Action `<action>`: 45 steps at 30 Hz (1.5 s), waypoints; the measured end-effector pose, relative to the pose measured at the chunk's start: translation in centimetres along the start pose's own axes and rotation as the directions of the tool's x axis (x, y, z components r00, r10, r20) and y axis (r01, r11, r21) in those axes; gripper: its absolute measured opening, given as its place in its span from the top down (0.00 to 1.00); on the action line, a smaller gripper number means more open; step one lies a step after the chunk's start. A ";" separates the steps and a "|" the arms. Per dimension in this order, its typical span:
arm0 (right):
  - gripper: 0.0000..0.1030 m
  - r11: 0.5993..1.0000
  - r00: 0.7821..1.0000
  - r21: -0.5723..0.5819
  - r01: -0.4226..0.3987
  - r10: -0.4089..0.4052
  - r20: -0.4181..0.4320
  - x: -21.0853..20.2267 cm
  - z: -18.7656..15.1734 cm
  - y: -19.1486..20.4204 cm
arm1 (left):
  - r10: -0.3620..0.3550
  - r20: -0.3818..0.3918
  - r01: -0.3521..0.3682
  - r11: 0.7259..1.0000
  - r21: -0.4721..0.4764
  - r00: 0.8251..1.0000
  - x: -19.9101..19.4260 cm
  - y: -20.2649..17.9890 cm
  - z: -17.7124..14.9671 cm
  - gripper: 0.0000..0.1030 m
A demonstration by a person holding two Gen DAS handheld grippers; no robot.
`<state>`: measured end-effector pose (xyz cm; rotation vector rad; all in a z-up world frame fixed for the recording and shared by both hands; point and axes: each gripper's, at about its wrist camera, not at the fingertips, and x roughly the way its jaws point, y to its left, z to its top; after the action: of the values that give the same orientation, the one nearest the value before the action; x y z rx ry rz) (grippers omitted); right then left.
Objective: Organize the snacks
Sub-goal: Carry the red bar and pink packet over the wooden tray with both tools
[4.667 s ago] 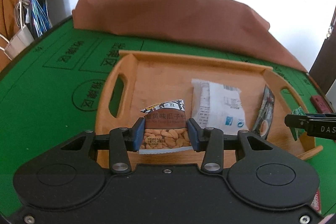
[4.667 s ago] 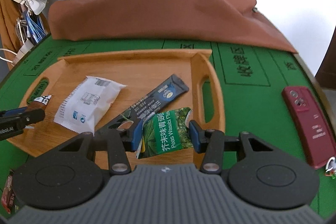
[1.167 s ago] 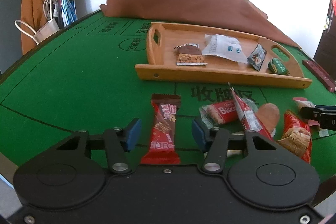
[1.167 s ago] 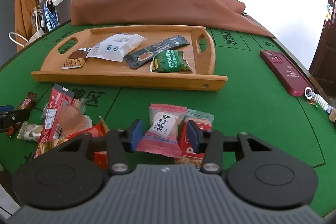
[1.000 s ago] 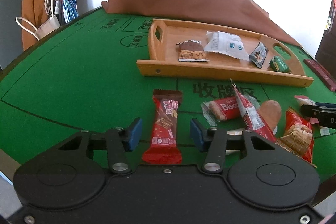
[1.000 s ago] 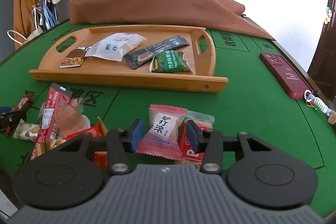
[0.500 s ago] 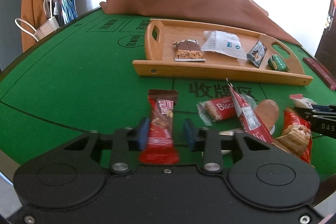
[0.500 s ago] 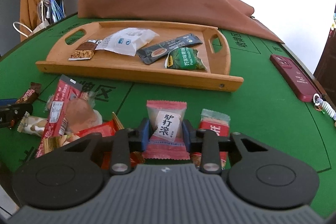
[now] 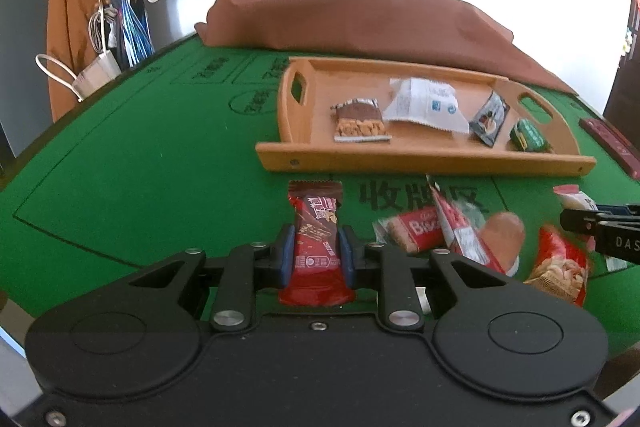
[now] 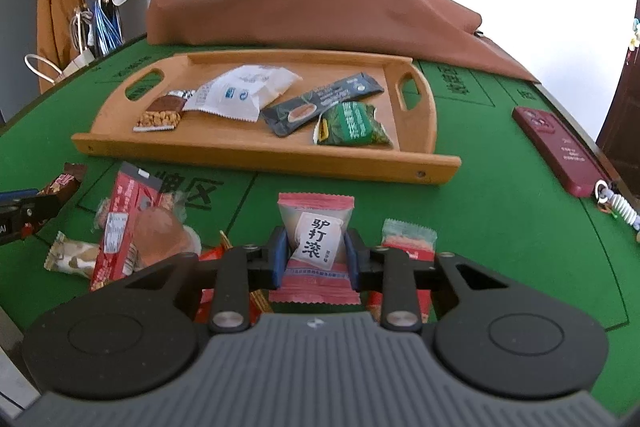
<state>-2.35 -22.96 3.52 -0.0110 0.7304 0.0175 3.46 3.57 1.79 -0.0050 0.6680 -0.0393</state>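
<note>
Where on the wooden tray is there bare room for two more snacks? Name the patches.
Wooden tray: bare wood along the near rim in front of the nut bar and white packet, and the far strip behind the white packet and dark stick sachet. Its right end is crowded by that sachet and the green pea packet. The felt before the tray is cluttered.

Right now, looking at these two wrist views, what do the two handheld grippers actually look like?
The left gripper has a smooth black body with two round discs, silver screws, black linkage arms and blue pads. The right gripper is the same build, but its body is grey and ribbed with a small logo. Seen from the left view, its black finger carries white letters "DAS". No cables, hands or sleeves are visible.
</note>
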 end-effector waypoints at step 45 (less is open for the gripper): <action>0.67 0.989 0.991 0.143 0.048 -0.029 -0.133 12.0 14.1 -6.8 | -0.059 -0.093 0.054 0.997 -0.053 0.994 15.0 -1.1 16.8 0.78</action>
<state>16.16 -29.33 6.04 0.1146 0.8614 -0.0742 25.57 1.73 5.74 -0.0708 0.7634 -0.0775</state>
